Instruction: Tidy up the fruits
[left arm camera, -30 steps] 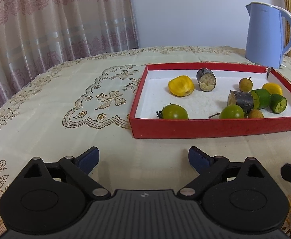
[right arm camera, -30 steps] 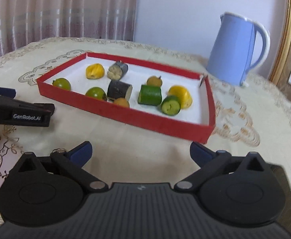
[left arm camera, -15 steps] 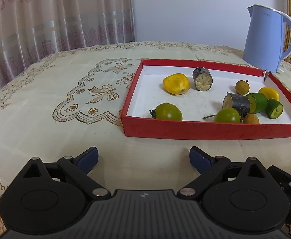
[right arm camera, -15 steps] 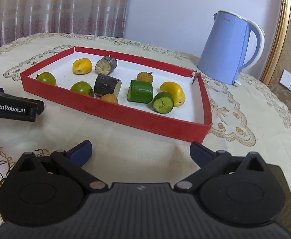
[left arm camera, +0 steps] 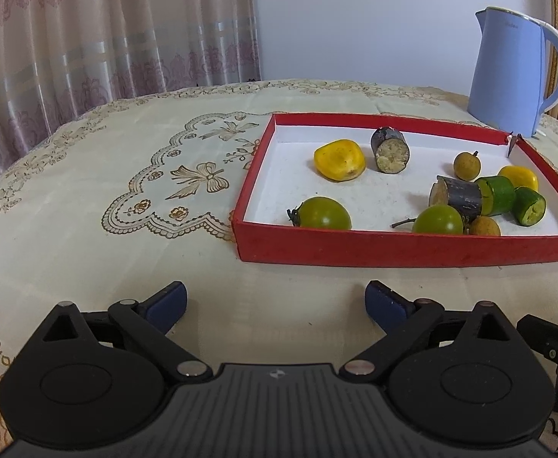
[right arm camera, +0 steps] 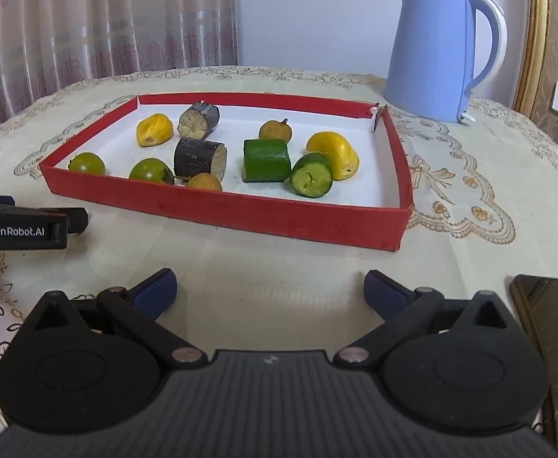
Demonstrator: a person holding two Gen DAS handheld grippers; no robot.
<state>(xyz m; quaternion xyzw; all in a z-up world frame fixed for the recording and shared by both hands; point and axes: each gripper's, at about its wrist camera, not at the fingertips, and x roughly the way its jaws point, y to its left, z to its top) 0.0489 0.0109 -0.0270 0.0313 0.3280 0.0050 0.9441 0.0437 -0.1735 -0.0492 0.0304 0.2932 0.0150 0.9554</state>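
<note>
A red tray with a white floor holds several pieces. In the left wrist view: a yellow fruit, a dark cut stalk, a green tomato, a second green tomato. The right wrist view shows two green cucumber chunks, a yellow fruit and a small brown longan. My left gripper is open and empty, short of the tray's near wall. My right gripper is open and empty, also before the tray.
A light blue kettle stands behind the tray at the right. A dark phone lies on the cloth by my right gripper. The left gripper's body shows at the left edge. A curtain hangs behind the embroidered tablecloth.
Both grippers have swung rightward and slightly back from the tray, staying open. The fruit pieces have not moved.
</note>
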